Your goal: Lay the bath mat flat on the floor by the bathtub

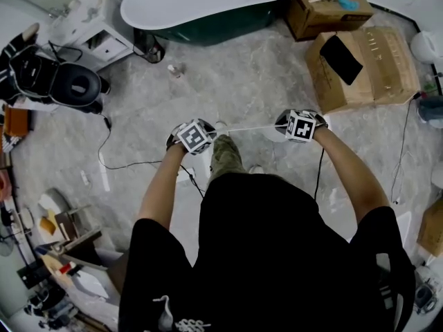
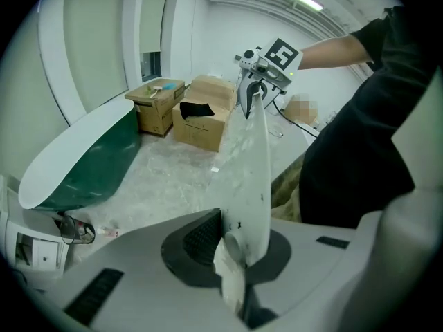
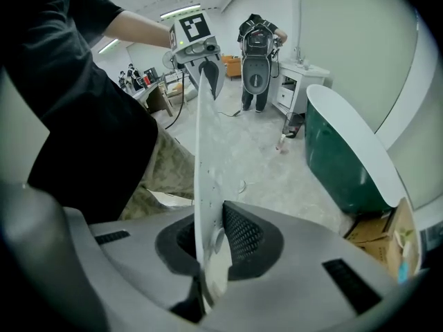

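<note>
The white bath mat [image 1: 252, 127] is stretched taut between my two grippers, and the head view shows only its thin top edge. My left gripper [image 1: 197, 140] is shut on one top corner; in the left gripper view the mat [image 2: 252, 164] runs edge-on from the jaws [image 2: 232, 237] to the right gripper [image 2: 259, 81]. My right gripper [image 1: 299, 127] is shut on the other corner; in the right gripper view the mat [image 3: 206, 164] runs from its jaws [image 3: 211, 237] to the left gripper [image 3: 201, 57]. The green, white-rimmed bathtub [image 1: 201, 5] stands ahead across the grey floor.
Two cardboard boxes [image 1: 367, 64] [image 1: 325, 9] stand right of the tub. A white cabinet [image 1: 90, 26] and black equipment [image 1: 62, 81] are to its left. A small bottle [image 1: 176, 69] and a cable [image 1: 124, 163] lie on the floor. Clutter fills the lower left corner.
</note>
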Action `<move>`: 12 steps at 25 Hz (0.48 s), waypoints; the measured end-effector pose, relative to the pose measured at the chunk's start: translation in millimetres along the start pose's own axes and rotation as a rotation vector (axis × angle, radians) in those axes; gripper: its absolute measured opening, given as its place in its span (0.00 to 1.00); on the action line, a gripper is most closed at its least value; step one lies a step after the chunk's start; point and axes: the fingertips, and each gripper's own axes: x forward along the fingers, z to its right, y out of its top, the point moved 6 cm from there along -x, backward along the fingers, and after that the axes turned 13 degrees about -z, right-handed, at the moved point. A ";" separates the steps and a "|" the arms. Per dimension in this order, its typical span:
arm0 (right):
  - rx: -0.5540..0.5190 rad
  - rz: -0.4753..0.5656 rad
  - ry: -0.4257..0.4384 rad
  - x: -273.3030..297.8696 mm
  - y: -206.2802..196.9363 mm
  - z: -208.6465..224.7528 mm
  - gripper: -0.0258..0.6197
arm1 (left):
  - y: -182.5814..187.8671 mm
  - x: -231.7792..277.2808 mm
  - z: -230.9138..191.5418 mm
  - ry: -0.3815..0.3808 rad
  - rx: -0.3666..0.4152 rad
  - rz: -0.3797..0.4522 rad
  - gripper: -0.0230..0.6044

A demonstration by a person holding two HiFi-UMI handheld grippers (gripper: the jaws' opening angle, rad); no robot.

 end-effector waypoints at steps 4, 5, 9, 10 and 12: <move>0.020 -0.018 0.031 5.7 9.4 39.4 0.09 | 10.1 0.9 -42.0 -0.023 0.003 -0.009 0.08; 0.026 -0.021 0.039 5.6 12.5 49.3 0.09 | 12.4 -0.6 -53.1 -0.025 0.004 -0.013 0.08; 0.052 -0.030 0.054 3.0 28.5 87.5 0.09 | 19.1 -6.8 -96.2 -0.038 0.006 0.001 0.08; 0.055 -0.033 0.058 3.2 33.2 95.3 0.09 | 18.3 -7.2 -105.4 -0.043 0.004 0.000 0.08; 0.057 -0.038 0.055 2.7 42.8 112.1 0.09 | 17.1 -8.9 -124.3 -0.052 -0.001 0.003 0.08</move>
